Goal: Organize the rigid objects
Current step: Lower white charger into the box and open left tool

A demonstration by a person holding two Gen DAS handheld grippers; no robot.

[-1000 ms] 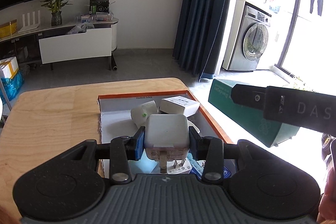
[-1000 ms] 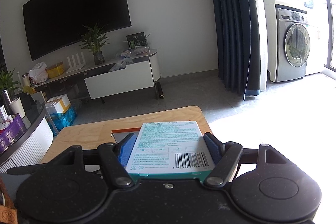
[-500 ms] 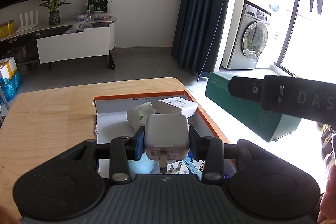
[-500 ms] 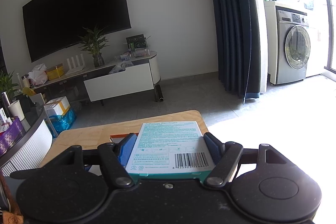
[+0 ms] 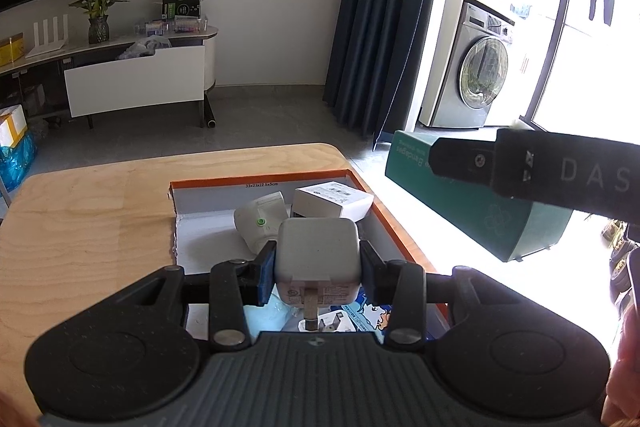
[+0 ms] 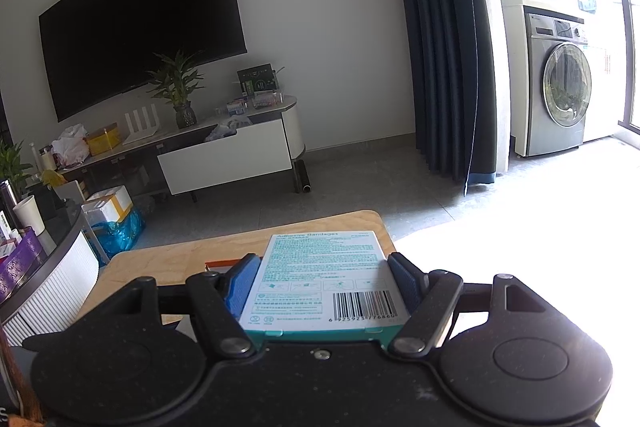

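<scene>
My left gripper (image 5: 318, 261) is shut on a white plug-in charger (image 5: 318, 251), held above an orange-rimmed cardboard box (image 5: 404, 227) on the wooden table (image 5: 88, 211). Inside the box lie a white cylindrical device with a green dot (image 5: 260, 219), a white carton (image 5: 332, 201) and printed packets under the charger. My right gripper (image 6: 322, 279) is shut on a teal box of adhesive bandages (image 6: 324, 279), barcode side up. In the left wrist view that bandage box (image 5: 480, 195) and the right gripper's black finger (image 5: 540, 171) hang to the right of the table.
The table's far edge (image 6: 340, 219) is rounded, with grey floor beyond. A TV console (image 5: 136, 83) with a plant stands at the wall, a dark curtain (image 5: 384, 19) and a washing machine (image 5: 476, 83) to the right. A round cabinet (image 6: 48, 279) sits left.
In the left wrist view the table and box have drifted slightly left and away. Both grips are unchanged.
</scene>
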